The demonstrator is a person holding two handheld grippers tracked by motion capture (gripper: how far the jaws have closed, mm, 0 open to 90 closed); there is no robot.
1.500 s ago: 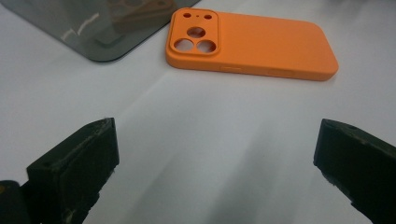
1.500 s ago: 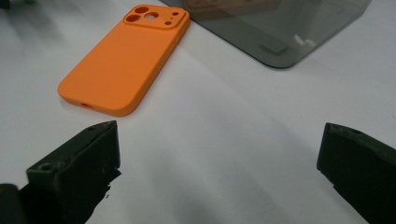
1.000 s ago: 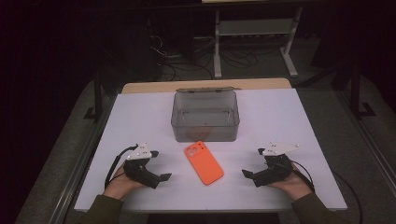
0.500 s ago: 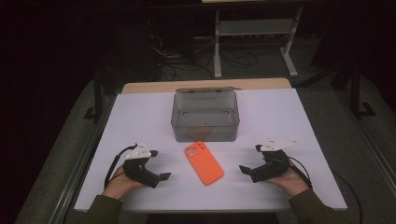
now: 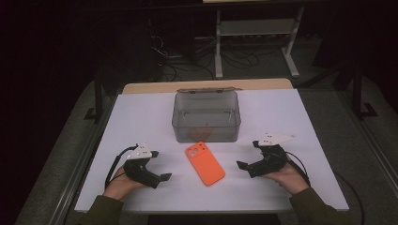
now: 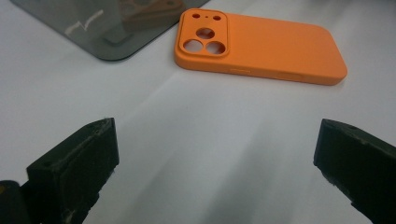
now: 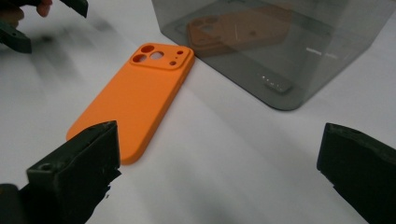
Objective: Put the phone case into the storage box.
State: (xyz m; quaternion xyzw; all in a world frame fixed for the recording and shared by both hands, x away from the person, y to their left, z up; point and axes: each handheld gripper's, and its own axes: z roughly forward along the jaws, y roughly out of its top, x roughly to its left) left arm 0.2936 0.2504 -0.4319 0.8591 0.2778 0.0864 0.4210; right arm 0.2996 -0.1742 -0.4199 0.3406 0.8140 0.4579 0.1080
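1. Lying flat on the white table (image 5: 141, 112), camera cut-outs up, our orange phone case (image 5: 204, 163) sits just in front of the smoky clear box (image 5: 206, 116), its camera end nearest the box wall.
2. We hold the left gripper (image 5: 162, 177) near the case's left side, jaws spread wide with nothing between them, resting low on the table.
3. We hold the right gripper (image 5: 241, 165) near the case's right side, jaws likewise released and empty.
4. Cables (image 5: 110, 168) trail from each gripper.
5. Beyond the table, we note a light metal stand (image 5: 256, 28) on the dark floor.
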